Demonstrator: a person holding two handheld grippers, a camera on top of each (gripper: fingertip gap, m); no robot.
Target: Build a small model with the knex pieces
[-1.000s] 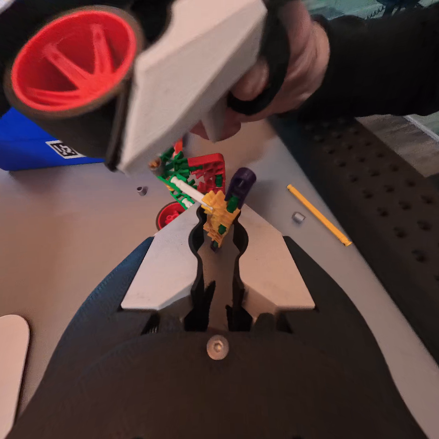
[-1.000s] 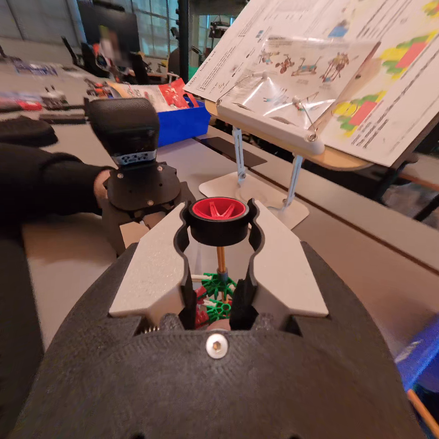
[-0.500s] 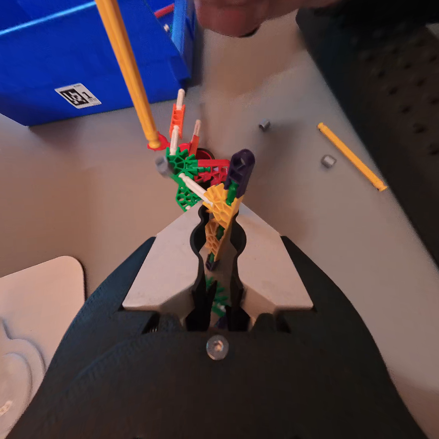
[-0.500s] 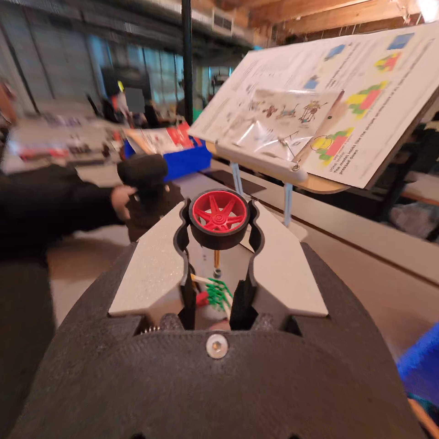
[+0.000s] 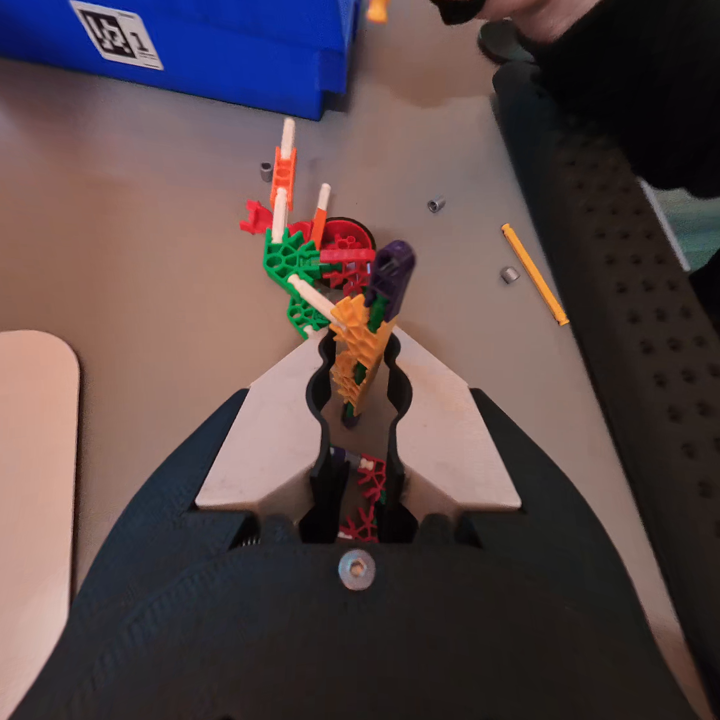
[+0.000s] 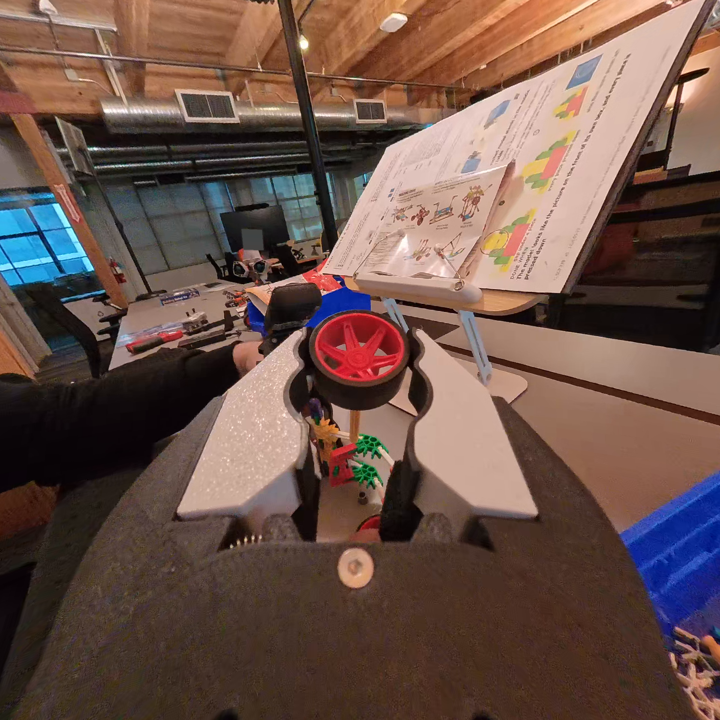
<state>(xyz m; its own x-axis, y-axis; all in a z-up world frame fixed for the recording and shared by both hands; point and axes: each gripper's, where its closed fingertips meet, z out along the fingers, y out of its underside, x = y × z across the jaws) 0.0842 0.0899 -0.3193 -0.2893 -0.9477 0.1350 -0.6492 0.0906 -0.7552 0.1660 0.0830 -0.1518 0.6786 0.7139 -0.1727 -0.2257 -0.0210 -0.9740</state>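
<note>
My left gripper [image 5: 356, 346] is shut on the yellow connector [image 5: 356, 350] of a toy model [image 5: 311, 269] built of green, red, orange and purple pieces with white rods, over a grey table [image 5: 136, 233]. A red wheel [image 5: 346, 245] sits on the model's far side. My right gripper [image 6: 358, 350] is shut on a red wheel with a black tyre [image 6: 358, 358]. A yellow rod [image 6: 354, 424] hangs from that wheel above the model [image 6: 350, 456]. The left gripper [image 6: 290, 311] shows behind it, held by a hand in a black sleeve.
A blue bin [image 5: 218, 50] stands at the back. A loose yellow rod [image 5: 533, 272] and small grey spacers [image 5: 509, 275] lie to the right, beside a black perforated mat [image 5: 643, 350]. A book stand [image 6: 448, 288] with printed sheets rises behind the model. A beige board [image 5: 35, 448] lies left. The grippers' ends are close to 20 cm from one another.
The right gripper has lifted the wheel and its yellow rod up and away from the model, tilting the wheel's face toward its camera. The left gripper has kept its hold and the view has moved closer to the blue bin.
</note>
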